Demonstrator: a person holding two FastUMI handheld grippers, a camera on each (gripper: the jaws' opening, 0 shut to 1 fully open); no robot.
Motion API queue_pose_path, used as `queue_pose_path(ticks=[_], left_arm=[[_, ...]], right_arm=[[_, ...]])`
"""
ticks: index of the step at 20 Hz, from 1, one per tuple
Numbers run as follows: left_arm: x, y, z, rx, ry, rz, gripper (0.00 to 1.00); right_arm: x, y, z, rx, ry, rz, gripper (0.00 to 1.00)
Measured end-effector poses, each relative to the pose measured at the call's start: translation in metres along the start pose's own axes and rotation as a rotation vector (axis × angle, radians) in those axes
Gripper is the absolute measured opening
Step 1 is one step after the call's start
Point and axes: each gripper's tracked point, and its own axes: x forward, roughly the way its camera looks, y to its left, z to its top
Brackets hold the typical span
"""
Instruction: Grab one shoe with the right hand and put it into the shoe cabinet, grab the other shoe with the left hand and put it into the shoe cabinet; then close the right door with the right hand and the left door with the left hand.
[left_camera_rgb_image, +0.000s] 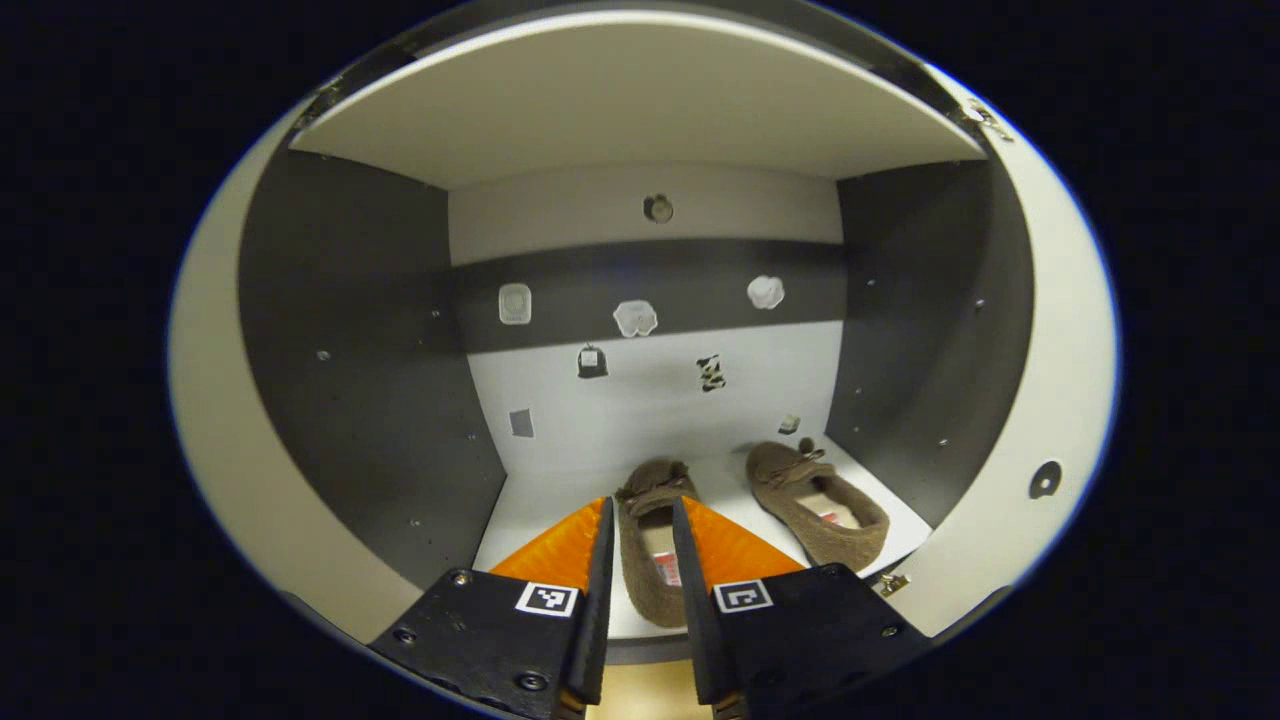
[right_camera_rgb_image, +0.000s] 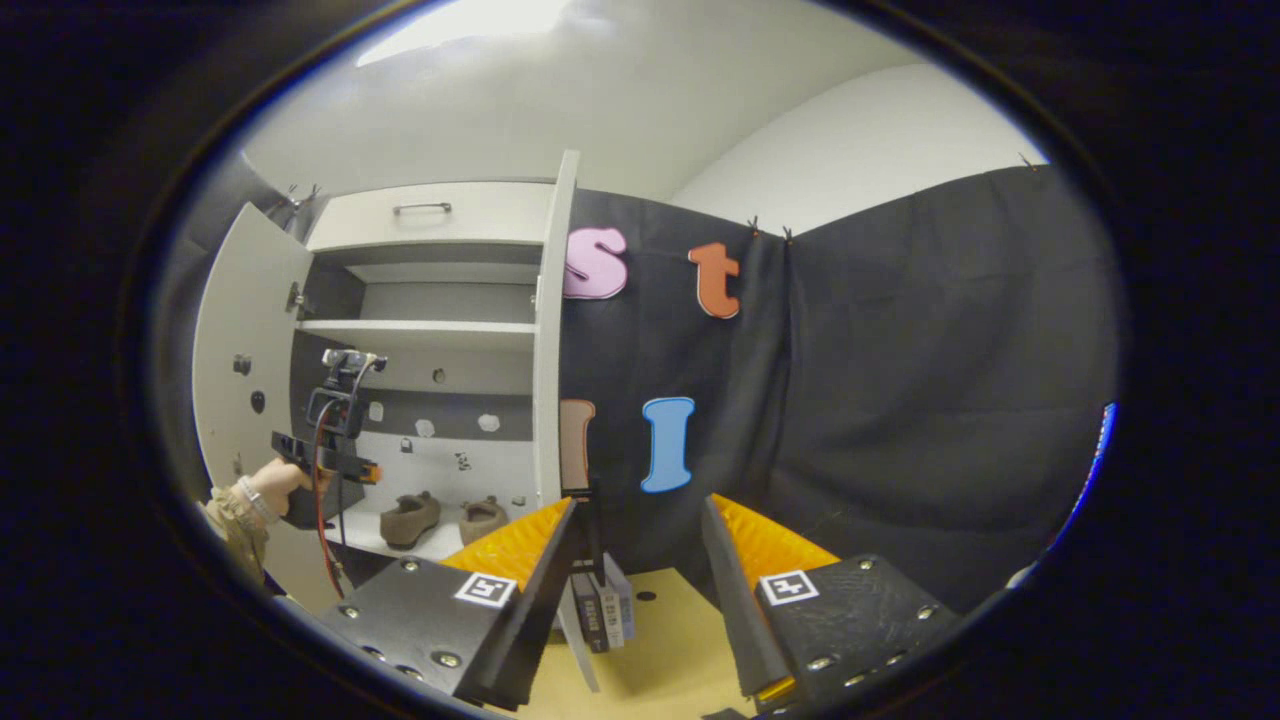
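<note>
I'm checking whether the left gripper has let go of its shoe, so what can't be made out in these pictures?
- Left gripper view: whether the left gripper presses the nearer shoe; its fingers hide the shoe's sides.
- Right gripper view: both shoes in the cabinet are too small to judge contact.
- Right gripper view: the books on the floor are partly hidden by the right gripper.

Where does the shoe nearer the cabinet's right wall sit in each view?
Left gripper view: the right shoe lies lower right of centre on the cabinet floor, beside the other shoe, which shows between the left claw fingers.
Right gripper view: it is small, lower left, next to the open right door.
Shared landmark: the pale stickers on the back wall.
</note>
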Motion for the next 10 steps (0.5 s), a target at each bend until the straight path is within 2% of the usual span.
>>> queue_pose_path(ticks=[8, 9, 10], left_arm=[[-0.110, -0.014, 0.026, -0.001, -0.129, -0.065, 0.35], [-0.124, -0.015, 0.028, 0.006, -0.140, -0.065, 0.32], [-0.135, -0.016, 0.032, 0.011, -0.151, -0.067, 0.37]], right_arm=[[0.010, 0.003, 0.001, 0.002, 0.003, 0.068, 0.74], [0.011, 0.002, 0.001, 0.006, 0.004, 0.071, 0.75], [0.014, 0.001, 0.001, 0.013, 0.006, 0.076, 0.75]])
